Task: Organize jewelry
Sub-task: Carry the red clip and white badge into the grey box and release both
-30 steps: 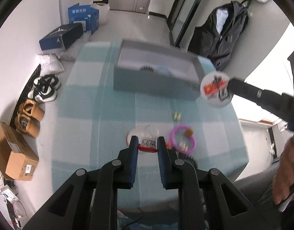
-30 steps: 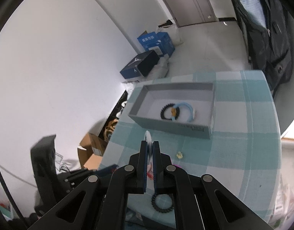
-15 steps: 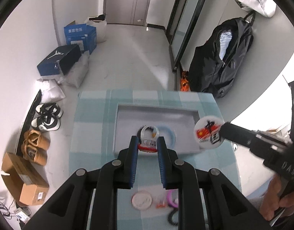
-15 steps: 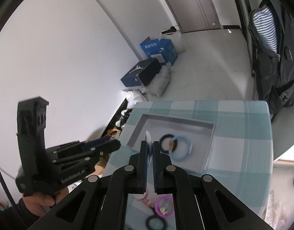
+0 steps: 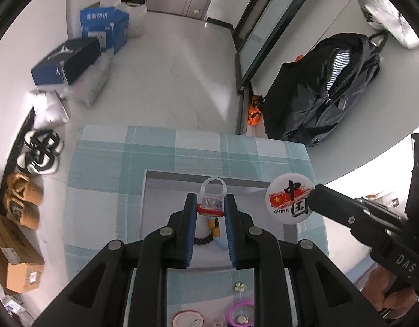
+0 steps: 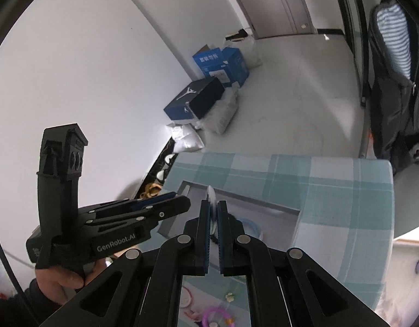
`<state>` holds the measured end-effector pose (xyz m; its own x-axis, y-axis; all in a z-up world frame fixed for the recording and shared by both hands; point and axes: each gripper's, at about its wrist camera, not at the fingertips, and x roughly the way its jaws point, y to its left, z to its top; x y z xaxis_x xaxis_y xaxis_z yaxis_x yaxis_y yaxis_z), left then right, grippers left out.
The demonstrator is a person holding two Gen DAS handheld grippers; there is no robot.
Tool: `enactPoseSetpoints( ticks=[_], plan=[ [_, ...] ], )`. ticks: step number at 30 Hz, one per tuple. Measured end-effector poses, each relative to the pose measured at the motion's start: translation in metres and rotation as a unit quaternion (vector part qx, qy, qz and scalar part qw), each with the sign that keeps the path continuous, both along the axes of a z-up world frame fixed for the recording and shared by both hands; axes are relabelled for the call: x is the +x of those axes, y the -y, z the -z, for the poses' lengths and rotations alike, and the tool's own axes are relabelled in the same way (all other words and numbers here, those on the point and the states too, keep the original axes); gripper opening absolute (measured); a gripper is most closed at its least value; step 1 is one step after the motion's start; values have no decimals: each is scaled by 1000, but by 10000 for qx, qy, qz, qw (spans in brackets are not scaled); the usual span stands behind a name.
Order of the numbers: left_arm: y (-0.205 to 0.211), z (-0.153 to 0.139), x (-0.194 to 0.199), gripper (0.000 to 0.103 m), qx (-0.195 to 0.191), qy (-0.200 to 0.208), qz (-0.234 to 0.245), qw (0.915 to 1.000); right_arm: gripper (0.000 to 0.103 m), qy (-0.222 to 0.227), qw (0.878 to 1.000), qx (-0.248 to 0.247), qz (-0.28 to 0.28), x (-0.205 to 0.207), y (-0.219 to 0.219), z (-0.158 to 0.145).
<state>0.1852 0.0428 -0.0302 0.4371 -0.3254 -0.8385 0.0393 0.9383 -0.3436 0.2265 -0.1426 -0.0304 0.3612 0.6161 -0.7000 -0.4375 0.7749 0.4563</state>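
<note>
The left gripper (image 5: 211,207) holds a clear toy ring (image 5: 212,196) between its jaws, above the grey tray (image 5: 165,175). Below the jaws, a black bead bracelet (image 5: 203,240) lies in the tray. To the right, the right gripper (image 6: 214,212) has its jaws closed narrowly on a round badge (image 5: 289,203).

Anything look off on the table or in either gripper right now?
Nothing damaged or spilled. The left gripper holds a clear toy ring over the gray tray; the right gripper pinches a round badge by its edge. A few small pieces remain loose on the tablecloth.
</note>
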Motion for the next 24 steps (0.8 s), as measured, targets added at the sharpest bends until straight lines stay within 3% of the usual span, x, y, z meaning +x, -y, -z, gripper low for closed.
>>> enactPoseSetpoints(
  ticks=[15, 18, 22, 24],
  plan=[
    [1, 23, 25, 15, -620, -483, 168, 9968, 4, -453, 9989, -118, -36, 16, -7, 31],
    [0, 19, 25, 15, -841, -333, 226, 9956, 4, -491, 9988, -87, 4, 16, -5, 32],
    [-1, 18, 28, 19, -917, -374, 221, 9948, 6, -480, 9988, -60, 26, 15, -4, 30],
    [0, 20, 28, 32, -884, -500, 267, 9945, 8, -431, 9990, -124, 66, 15, -4, 29]
  ],
)
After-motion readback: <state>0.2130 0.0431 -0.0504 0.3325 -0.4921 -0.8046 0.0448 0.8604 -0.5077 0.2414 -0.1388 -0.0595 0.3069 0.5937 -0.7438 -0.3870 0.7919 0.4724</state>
